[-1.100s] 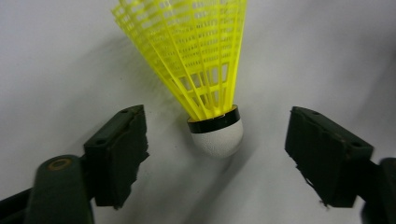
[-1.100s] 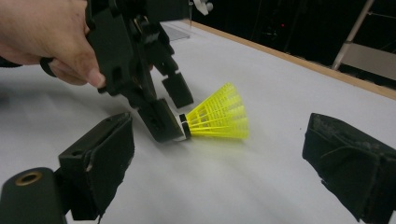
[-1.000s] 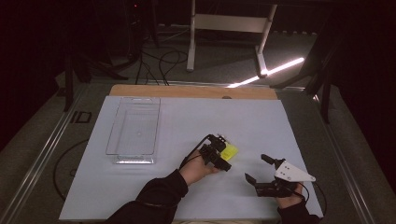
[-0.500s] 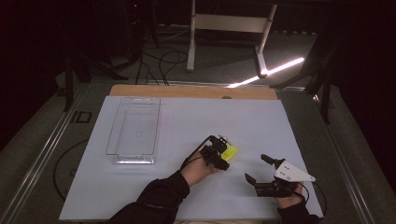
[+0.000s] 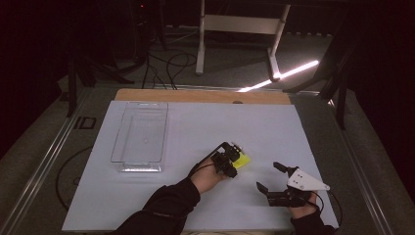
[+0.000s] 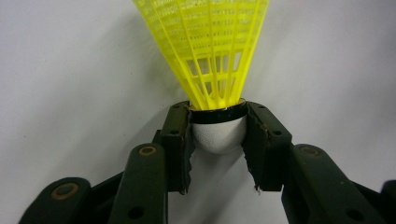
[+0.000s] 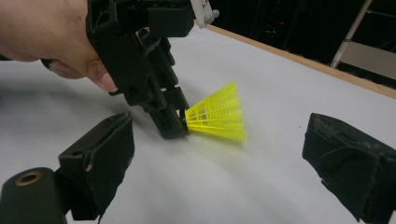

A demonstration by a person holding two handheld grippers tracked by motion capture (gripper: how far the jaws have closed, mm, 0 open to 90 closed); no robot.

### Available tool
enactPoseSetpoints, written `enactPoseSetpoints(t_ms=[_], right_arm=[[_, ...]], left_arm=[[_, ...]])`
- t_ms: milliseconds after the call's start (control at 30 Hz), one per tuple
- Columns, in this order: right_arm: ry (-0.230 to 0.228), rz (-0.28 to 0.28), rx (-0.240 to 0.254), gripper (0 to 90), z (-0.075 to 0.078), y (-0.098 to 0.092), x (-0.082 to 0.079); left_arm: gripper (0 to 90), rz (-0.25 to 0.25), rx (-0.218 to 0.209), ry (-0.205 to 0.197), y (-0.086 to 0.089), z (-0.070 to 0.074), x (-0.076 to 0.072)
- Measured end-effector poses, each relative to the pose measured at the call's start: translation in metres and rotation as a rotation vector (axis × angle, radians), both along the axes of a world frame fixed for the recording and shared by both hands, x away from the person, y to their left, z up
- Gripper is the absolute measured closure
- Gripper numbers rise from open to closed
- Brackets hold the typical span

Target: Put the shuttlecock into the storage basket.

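left gripper view: yellow mesh-skirted shuttlecock (image 6: 215, 56), white cork pinched by left gripper (image 6: 218, 140).

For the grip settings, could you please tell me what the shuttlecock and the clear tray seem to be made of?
The shuttlecock has a yellow skirt that looks like moulded plastic, an open lattice of thin ribs; its white rounded nose looks matte, perhaps foam or cork, hard to tell. The left gripper clamps that nose. The tray looks like clear glossy plastic: the white table shows through it.
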State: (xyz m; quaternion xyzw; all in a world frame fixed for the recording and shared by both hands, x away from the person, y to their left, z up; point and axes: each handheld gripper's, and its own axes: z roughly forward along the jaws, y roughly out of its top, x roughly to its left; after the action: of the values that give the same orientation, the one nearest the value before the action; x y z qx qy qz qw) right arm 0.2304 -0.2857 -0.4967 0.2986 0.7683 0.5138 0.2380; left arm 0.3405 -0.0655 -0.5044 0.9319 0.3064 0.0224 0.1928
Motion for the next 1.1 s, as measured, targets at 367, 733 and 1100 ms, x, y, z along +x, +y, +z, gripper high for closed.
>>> enactPoseSetpoints(t_ms=[367,733,1100], right_arm=[[0.002,-0.002,0.002,9.3,0.0,-0.001,0.001],[0.005,-0.002,0.005,9.3,-0.001,0.0,0.001],[0.004,-0.001,0.004,9.3,-0.001,0.0,0.001]], left_arm=[[65.2,-0.074,0.035,0.003,0.007,0.013,0.014],[65.3,-0.177,0.004,0.021,0.02,0.042,0.021],[65.2,-0.286,0.019,0.066,0.038,0.047,0.019]])
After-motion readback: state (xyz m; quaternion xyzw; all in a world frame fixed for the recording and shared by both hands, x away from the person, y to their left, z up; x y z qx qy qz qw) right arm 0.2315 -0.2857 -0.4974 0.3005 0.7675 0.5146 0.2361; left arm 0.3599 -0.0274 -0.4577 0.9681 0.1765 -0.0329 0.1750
